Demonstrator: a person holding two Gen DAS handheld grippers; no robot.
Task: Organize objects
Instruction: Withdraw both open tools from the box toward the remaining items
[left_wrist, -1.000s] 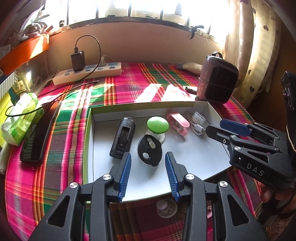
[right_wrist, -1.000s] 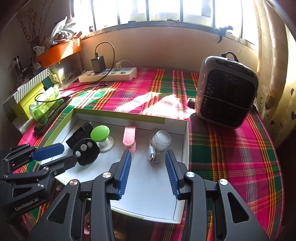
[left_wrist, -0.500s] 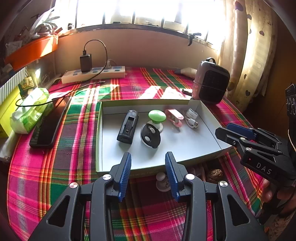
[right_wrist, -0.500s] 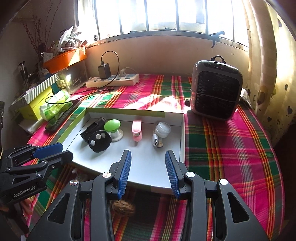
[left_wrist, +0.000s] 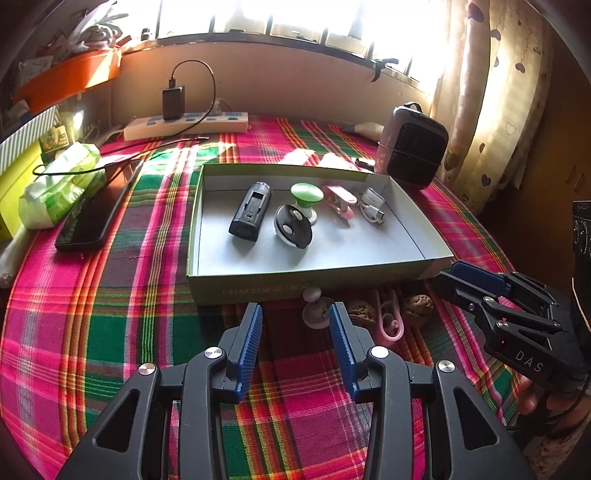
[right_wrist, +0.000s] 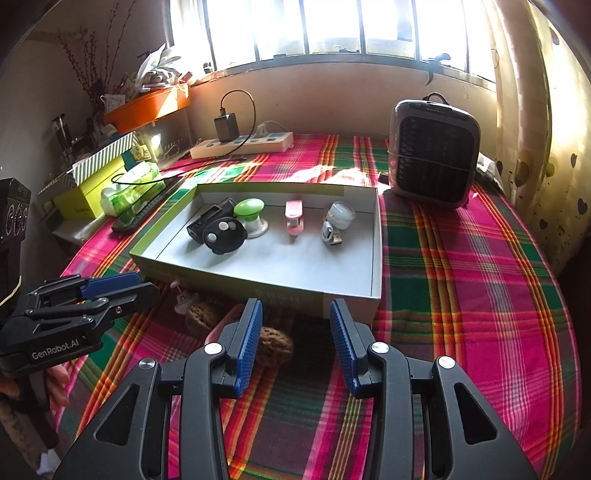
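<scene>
Step, by the look of it: between picks. Shallow grey-lined cardboard tray w/ green outer wall (left_wrist: 436, 254) sat mid-table on the pink/green plaid cloth (left_wrist: 110, 302) and held a row, L to R: black rectangular battery-style case (left_wrist: 250, 210), black round disc w/ white buttons (left_wrist: 293, 226), green mushroom-cap knob on white base (left_wrist: 306, 195), pink clip (left_wrist: 339, 199), white USB cable/adapter (left_wrist: 373, 208). In the right wrist view a small clear round jar (right_wrist: 340, 215) also showed at the tray's right end.

Leftovers lay on the cloth just outside the tray's near wall, L to R: small grey-white knob-shaped piece (left_wrist: 316, 310), brown wrinkled walnut (left_wrist: 360, 308), pink looped clip (left_wrist: 389, 321), second brown walnut (left_wrist: 417, 304).

Left gripper (left_wrist: 295, 345): blue pads spread, nothing between them, not touching anything. The grey-white knob sat just ahead, near the right pad's tip.

Right gripper (right_wrist: 295, 341): jaws apart, empty. One walnut (right_wrist: 275, 345) lay on the cloth just beside the inner face of its left pad; contact cannot be told. The other walnut (right_wrist: 201, 314) was further left.

Next move, judged: each gripper needs to drop lower and centre on one loose item – walnut for right, knob for left – close on it, then lift over the tray's near wall into the free near half. Walnuts are round and hard, so they may roll or squirt out if pinched off-centre.
</scene>
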